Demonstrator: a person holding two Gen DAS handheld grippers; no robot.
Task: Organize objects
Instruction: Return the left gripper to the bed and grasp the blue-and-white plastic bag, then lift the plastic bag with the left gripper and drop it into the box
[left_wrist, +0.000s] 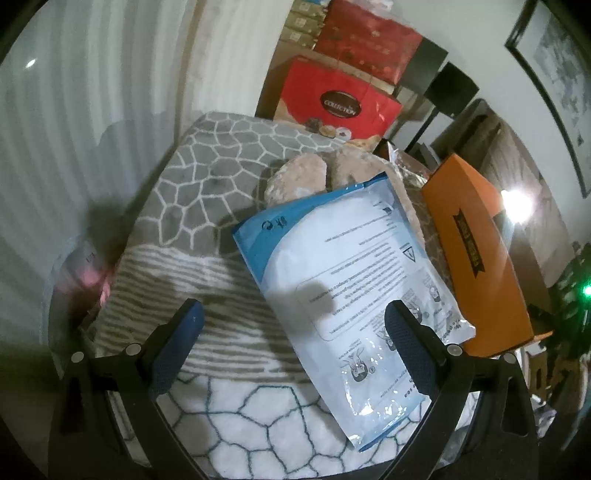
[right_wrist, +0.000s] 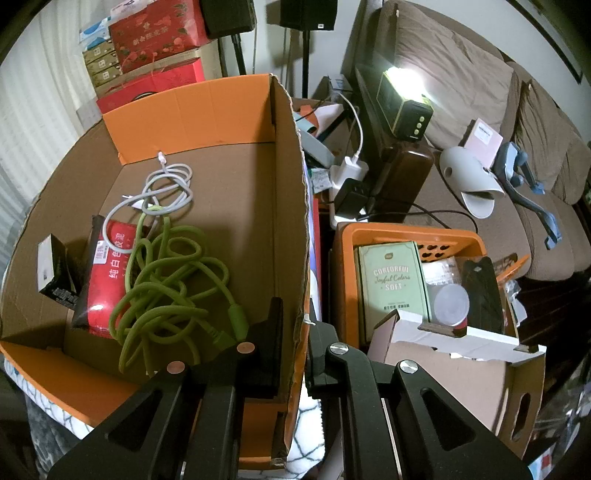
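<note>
A blue and white plastic pouch (left_wrist: 354, 288) lies on a grey and white patterned blanket (left_wrist: 207, 192), leaning on two pinkish rocks (left_wrist: 299, 177). My left gripper (left_wrist: 293, 321) is open just above the pouch's lower part, its right finger over the pouch, touching nothing. My right gripper (right_wrist: 295, 321) is shut on the right wall of an orange cardboard box (right_wrist: 291, 206). Inside the box lie a green cable (right_wrist: 173, 280), a white cable (right_wrist: 159, 192), a red packet (right_wrist: 107, 280) and a small black and white box (right_wrist: 55, 269).
An orange box (left_wrist: 476, 251) sits right of the pouch. Red gift boxes (left_wrist: 343, 96) stand behind the blanket. An orange basket (right_wrist: 417, 277) with a green box and other items is right of the cardboard box. A brown sofa (right_wrist: 480, 122) and a lit lamp (right_wrist: 402, 103) are behind.
</note>
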